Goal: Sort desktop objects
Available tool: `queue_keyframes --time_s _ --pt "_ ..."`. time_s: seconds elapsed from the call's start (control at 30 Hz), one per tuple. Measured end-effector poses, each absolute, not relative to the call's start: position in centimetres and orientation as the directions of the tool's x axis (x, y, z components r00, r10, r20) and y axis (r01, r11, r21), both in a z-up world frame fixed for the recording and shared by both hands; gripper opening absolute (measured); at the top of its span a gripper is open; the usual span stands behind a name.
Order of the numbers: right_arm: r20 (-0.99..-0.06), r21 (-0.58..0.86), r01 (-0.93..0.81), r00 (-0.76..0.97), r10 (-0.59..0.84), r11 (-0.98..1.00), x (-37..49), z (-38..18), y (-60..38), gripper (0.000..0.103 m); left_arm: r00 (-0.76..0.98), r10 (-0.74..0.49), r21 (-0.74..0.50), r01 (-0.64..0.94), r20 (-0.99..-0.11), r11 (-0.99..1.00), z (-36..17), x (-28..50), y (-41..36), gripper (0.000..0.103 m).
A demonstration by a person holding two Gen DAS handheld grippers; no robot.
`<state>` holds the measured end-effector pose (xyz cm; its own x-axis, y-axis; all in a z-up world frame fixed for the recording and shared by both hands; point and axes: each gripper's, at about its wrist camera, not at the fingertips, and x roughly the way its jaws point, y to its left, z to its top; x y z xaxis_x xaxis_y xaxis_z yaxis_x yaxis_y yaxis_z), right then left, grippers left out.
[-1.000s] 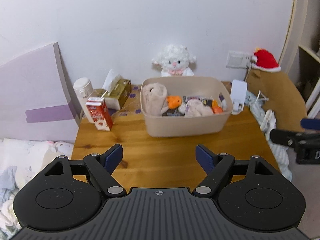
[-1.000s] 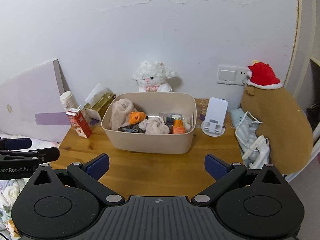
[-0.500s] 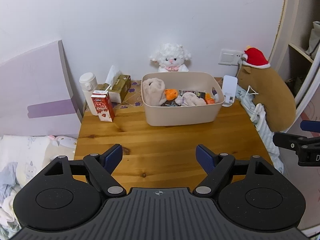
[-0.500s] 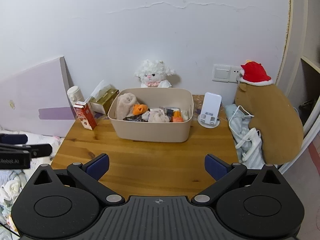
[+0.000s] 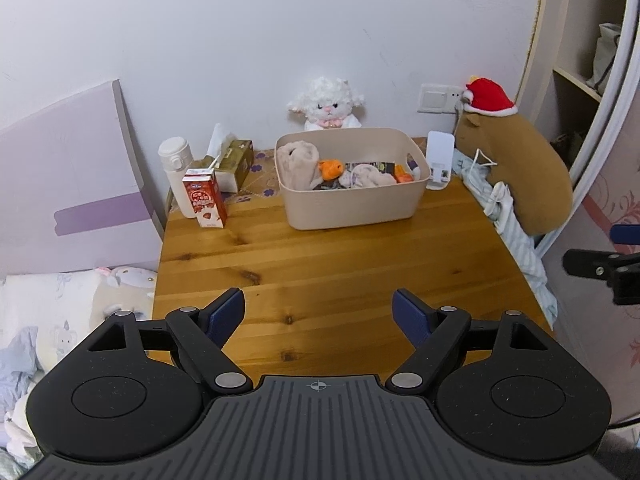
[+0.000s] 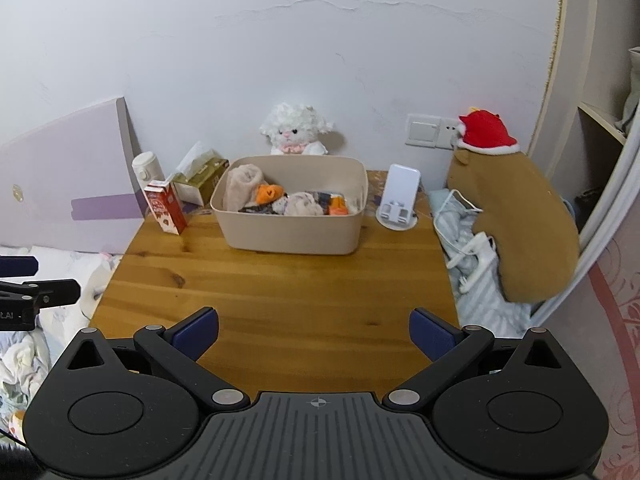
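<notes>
only left view shows shelf bag [image 5: 608,54]

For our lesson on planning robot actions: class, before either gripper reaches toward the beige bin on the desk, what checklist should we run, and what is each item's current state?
1. Left gripper open and holding nothing: ok.
2. Right gripper open and holding nothing: ok.
3. Wooden desk bare between grippers and beige bin: ok.
4. Bin upright: ok.
5. Red carton standing upright: ok.
6. Room left in bin under the soft items: cannot tell.
</notes>
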<state>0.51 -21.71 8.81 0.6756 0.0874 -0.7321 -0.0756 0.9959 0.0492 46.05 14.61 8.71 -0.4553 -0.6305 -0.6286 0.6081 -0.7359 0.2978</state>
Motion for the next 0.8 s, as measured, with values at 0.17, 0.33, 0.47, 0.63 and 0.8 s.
queue_keyframes --time_s 0.17,0.33,0.47,0.63,0.8 --pt "-0.73 0.033 -0.056 0.681 0.063 0.998 -0.7 9.4 -21.6 0.103 -0.454 -0.628 0.295 0.608 -0.632 -0.737 8.7 47.1 15.0 0.082" --pt "-0.723 0.015 -0.051 0.69 0.046 0.999 -2.3 10.3 -21.3 0.103 -0.453 -0.637 0.305 0.609 -0.624 -0.732 8.9 48.1 15.5 0.082" --pt "-0.733 0.013 -0.053 0.679 0.045 0.999 -2.9 10.4 -21.1 0.103 -0.436 -0.628 0.299 0.613 -0.644 -0.732 8.5 49.0 15.6 0.082" --pt "-0.741 0.004 -0.059 0.671 0.042 0.998 -2.9 10.3 -20.7 0.103 -0.423 -0.62 0.299 0.609 -0.661 -0.735 8.2 49.3 15.3 0.082" --pt "-0.749 0.017 -0.063 0.661 0.054 0.998 -2.6 10.1 -20.5 0.103 -0.432 -0.604 0.281 0.606 -0.669 -0.744 8.2 49.3 14.8 0.082"
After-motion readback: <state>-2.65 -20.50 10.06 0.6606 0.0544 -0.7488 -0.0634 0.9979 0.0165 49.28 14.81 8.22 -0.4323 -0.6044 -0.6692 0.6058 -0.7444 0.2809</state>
